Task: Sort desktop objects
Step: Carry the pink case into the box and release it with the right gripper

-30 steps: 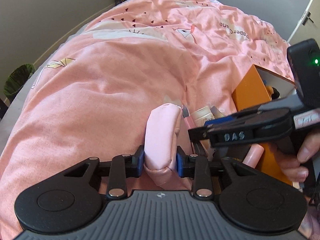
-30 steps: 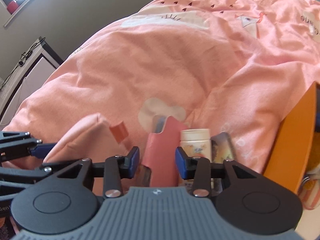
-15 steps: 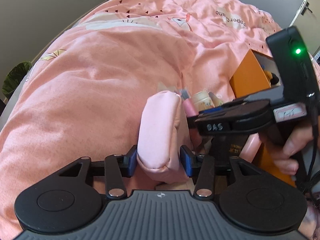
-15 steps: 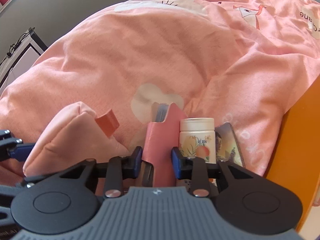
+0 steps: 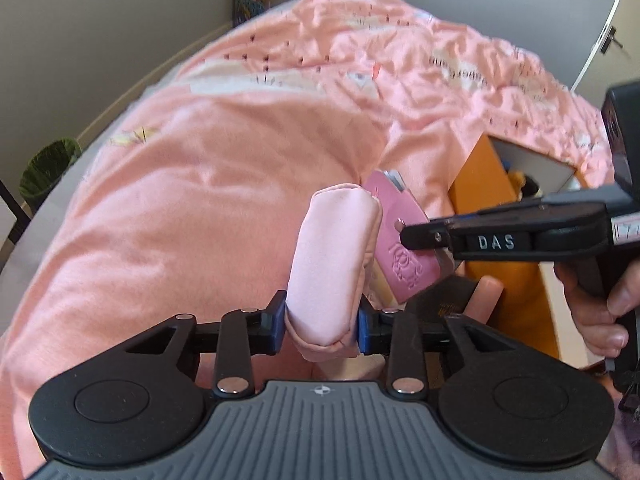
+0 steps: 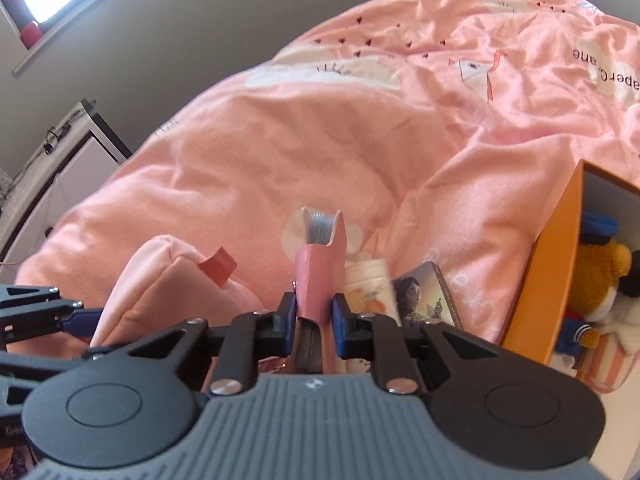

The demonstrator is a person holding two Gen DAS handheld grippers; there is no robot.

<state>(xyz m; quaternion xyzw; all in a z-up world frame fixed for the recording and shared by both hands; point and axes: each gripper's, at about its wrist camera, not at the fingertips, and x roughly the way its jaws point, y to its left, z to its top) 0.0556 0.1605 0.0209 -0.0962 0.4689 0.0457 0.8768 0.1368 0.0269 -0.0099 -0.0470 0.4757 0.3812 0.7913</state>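
Two grippers each pinched an item, jaws closing. Left gripper (image 5: 320, 328) squeezed the pale pink fabric pouch (image 5: 334, 256), long axis pointing away along the fingers. Right gripper (image 6: 314, 322) clamped the pink leather case (image 6: 320, 276), upright, just right of the pouch. Orange box (image 6: 548, 276) lay right, nearer the right hand. Readable: "DAS" on the right gripper; "Paper Crane" on the duvet (image 6: 320, 152).

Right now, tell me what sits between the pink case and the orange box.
In the right wrist view, a white bottle and a picture card box stand between the pink case and the orange box.
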